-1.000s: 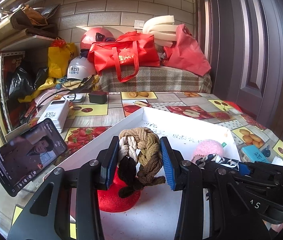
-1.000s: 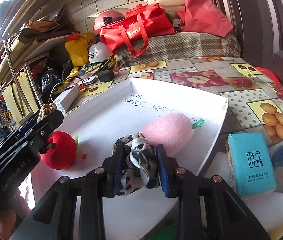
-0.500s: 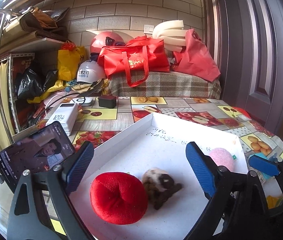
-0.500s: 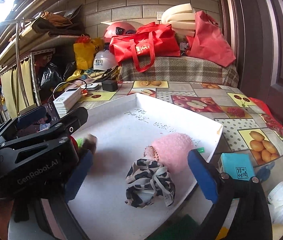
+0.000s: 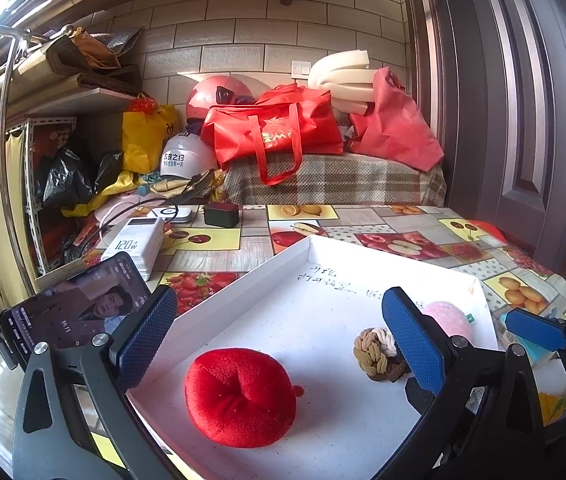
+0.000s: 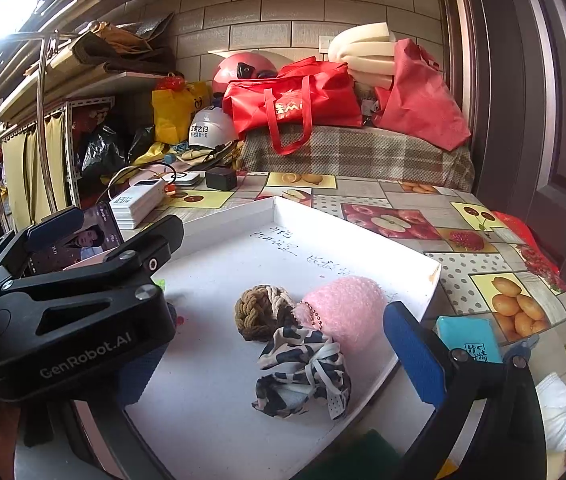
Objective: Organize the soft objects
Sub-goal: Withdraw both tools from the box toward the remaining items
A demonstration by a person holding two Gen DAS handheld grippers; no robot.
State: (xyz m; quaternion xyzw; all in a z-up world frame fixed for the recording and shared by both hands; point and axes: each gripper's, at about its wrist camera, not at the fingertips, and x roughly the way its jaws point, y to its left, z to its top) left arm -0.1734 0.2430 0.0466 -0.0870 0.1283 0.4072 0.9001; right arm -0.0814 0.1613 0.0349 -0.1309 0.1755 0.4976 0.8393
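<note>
A white tray [image 5: 243, 292] lies on the table and holds soft things. In the left wrist view a red plush apple [image 5: 241, 396] sits at the front, a brown and cream braided scrunchie [image 5: 375, 354] to its right, and a pink fuzzy ball [image 5: 449, 318] behind. My left gripper [image 5: 279, 340] is open and empty above the tray. In the right wrist view the braided scrunchie [image 6: 261, 310], the pink ball [image 6: 347, 312] and a black-and-white patterned scrunchie [image 6: 303, 372] lie together in the tray [image 6: 363, 236]. My right gripper [image 6: 279, 360] is open and empty over them.
A phone [image 5: 75, 312] leans at the tray's left with a white power bank [image 5: 135, 244] behind it. A teal tissue pack [image 6: 469, 340] and a white cloth [image 6: 559, 404] lie right of the tray. Bags, helmets and a plaid-covered box fill the back.
Both grippers opened and pulled back. The left let go of the braided scrunchie and the right let go of the patterned scrunchie; both now lie in the tray.
</note>
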